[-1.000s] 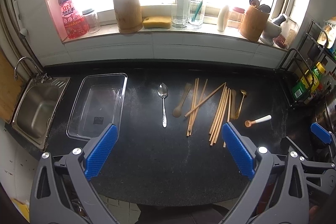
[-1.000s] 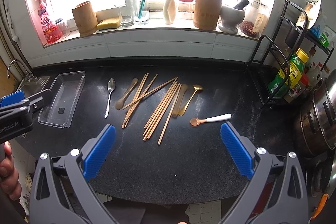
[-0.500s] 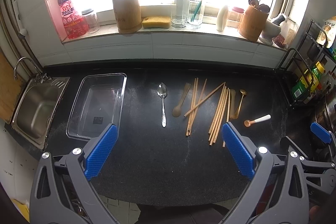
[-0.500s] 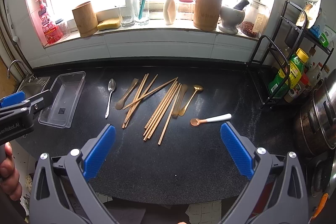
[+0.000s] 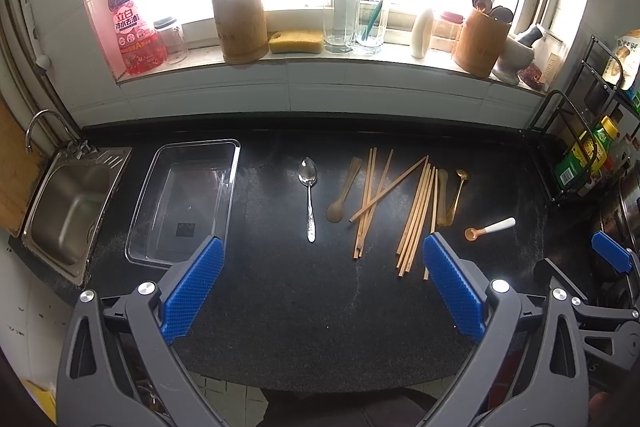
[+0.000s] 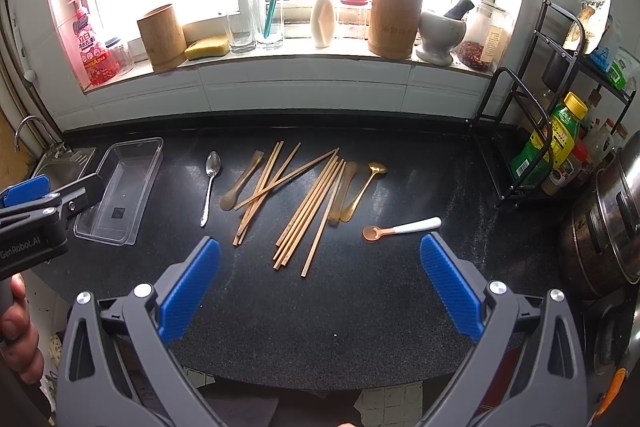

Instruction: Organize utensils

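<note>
On the black counter lie a steel spoon (image 5: 308,195) (image 6: 210,183), a wooden spoon (image 5: 342,193) (image 6: 240,185), several wooden chopsticks (image 5: 416,215) (image 6: 308,207), a gold spoon (image 5: 456,195) (image 6: 362,189) and a white-handled orange spoon (image 5: 490,228) (image 6: 402,228). A clear plastic tray (image 5: 234,163) (image 6: 154,163) sits empty to their left. My left gripper (image 5: 320,263) and my right gripper (image 6: 318,263) both hover open near the counter's front edge, nothing between the fingers. The left gripper's body (image 6: 44,211) shows at the right wrist view's left edge.
A steel sink (image 5: 68,203) lies left of the tray. The windowsill holds a pink soap bottle (image 5: 130,27), bamboo holders (image 5: 240,23) (image 6: 394,23), glasses, a sponge and a mortar. A wire rack with bottles (image 6: 552,151) and a steel pot (image 6: 608,223) stand at right.
Both views have barely shifted; the utensils lie as before and both grippers stay open.
</note>
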Action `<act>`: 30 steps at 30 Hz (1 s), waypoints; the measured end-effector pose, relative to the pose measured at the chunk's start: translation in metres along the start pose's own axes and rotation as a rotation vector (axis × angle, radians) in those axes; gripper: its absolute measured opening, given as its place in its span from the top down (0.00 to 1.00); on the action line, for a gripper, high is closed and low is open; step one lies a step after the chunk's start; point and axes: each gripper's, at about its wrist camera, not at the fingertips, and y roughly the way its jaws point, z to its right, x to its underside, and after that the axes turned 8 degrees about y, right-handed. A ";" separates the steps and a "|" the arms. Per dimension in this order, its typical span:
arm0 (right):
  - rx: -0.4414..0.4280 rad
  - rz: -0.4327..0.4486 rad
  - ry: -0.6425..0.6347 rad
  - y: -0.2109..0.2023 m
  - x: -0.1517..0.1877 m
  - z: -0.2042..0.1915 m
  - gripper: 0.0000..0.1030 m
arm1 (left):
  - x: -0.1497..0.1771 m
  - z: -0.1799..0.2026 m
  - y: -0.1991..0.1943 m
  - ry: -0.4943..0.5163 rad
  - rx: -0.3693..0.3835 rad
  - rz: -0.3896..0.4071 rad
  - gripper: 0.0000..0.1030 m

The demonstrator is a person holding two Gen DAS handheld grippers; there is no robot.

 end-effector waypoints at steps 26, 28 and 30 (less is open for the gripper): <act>-0.013 -0.034 0.037 0.025 -0.006 0.018 0.06 | -0.006 -0.005 0.028 -0.030 -0.049 -0.013 0.06; -0.005 -0.046 0.055 0.033 -0.007 0.026 0.06 | -0.007 -0.007 0.037 -0.033 -0.061 -0.032 0.06; 0.004 -0.054 0.071 0.041 -0.008 0.036 0.06 | -0.008 -0.009 0.047 -0.040 -0.049 -0.039 0.06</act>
